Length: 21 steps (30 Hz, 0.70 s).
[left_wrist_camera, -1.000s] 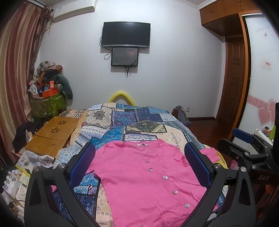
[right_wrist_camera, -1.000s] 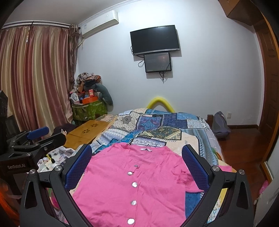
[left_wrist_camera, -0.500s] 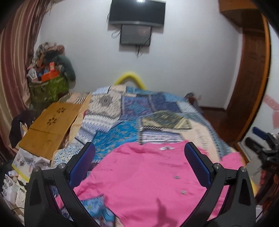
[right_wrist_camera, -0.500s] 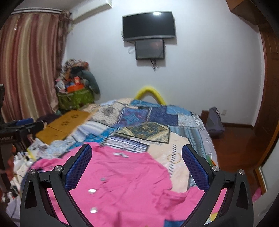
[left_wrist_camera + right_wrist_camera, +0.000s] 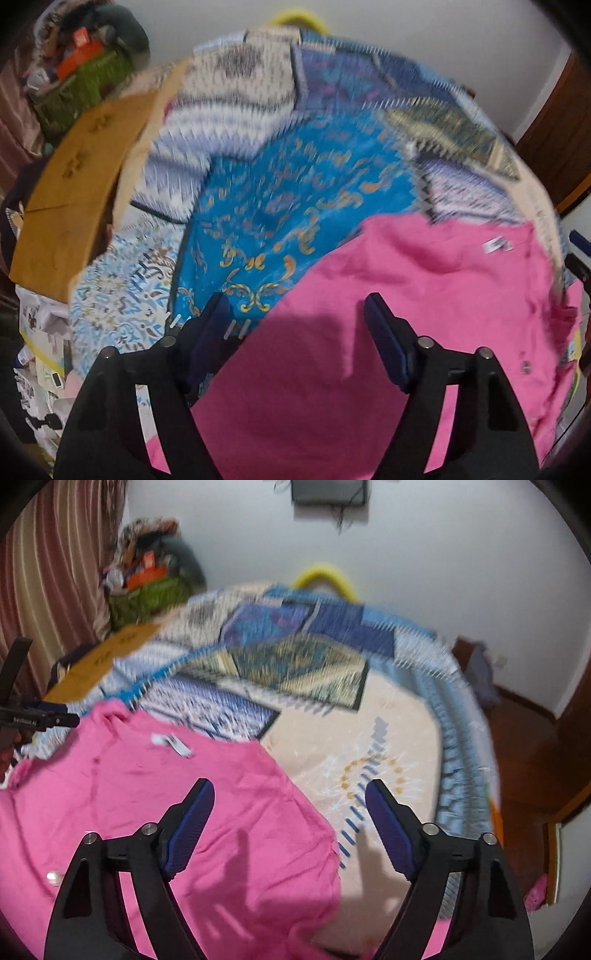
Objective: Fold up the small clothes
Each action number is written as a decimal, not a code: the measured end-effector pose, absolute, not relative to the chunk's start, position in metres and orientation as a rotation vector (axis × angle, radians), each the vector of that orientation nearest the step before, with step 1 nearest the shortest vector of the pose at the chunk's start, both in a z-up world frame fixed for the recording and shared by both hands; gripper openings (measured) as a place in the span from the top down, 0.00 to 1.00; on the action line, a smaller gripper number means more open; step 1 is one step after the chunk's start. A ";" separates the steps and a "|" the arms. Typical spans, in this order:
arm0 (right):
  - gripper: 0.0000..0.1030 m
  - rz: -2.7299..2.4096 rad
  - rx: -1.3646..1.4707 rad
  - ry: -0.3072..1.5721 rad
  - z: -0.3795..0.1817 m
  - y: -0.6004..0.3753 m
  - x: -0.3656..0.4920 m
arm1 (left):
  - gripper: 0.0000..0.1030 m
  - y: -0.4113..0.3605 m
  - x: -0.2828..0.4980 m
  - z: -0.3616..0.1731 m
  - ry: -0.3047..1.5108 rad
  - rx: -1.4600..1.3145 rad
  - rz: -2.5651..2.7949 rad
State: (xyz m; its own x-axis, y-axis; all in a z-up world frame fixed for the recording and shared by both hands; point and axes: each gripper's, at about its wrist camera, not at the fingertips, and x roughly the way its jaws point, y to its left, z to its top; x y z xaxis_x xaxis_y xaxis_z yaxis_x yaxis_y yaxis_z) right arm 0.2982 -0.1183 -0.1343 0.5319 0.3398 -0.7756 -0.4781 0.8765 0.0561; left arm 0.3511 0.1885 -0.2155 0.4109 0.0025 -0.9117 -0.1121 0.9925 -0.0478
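We read no text with certainty. The white neck label (image 5: 171, 744) on the pink shirt (image 5: 147, 812) is blurred; the left gripper (image 5: 37, 718) perhaps carries small illegible lettering.

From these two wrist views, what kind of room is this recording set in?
Most likely a home bedroom: a bed with a patchwork bedspread, striped curtains, a wall-mounted screen, and a pink shirt spread out for folding.

We've got the same build on both sides: left gripper (image 5: 297, 317) and right gripper (image 5: 290, 801) are black forked frames with silver pivot screws. Fingers (image 5: 192, 819) carry ribbed dark-blue pads
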 end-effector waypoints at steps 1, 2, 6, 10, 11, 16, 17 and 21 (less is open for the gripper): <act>0.26 0.496 -0.176 0.905 -0.139 -0.118 0.306 | 0.33 0.187 0.353 -0.222 1.162 -0.100 0.050; 0.31 0.502 -0.187 0.931 -0.146 -0.116 0.312 | 0.39 0.186 0.354 -0.225 1.169 -0.098 0.032; 0.43 0.539 -0.219 0.975 -0.161 -0.105 0.325 | 0.70 0.174 0.357 -0.224 1.156 -0.088 -0.032; 0.80 0.593 -0.239 0.969 -0.163 -0.092 0.325 | 0.96 0.159 0.368 -0.221 1.151 -0.030 -0.020; 0.91 0.613 -0.246 0.975 -0.163 -0.089 0.324 | 0.96 0.157 0.371 -0.220 1.147 -0.016 -0.013; 0.95 0.630 -0.311 0.958 -0.157 -0.083 0.330 | 0.97 0.160 0.396 -0.209 1.110 0.016 0.049; 0.95 0.618 -0.311 0.949 -0.154 -0.084 0.334 | 0.97 0.161 0.403 -0.205 1.097 0.022 0.060; 0.95 0.525 -0.288 0.897 -0.136 -0.094 0.365 | 0.97 0.165 0.433 -0.187 1.045 0.044 0.115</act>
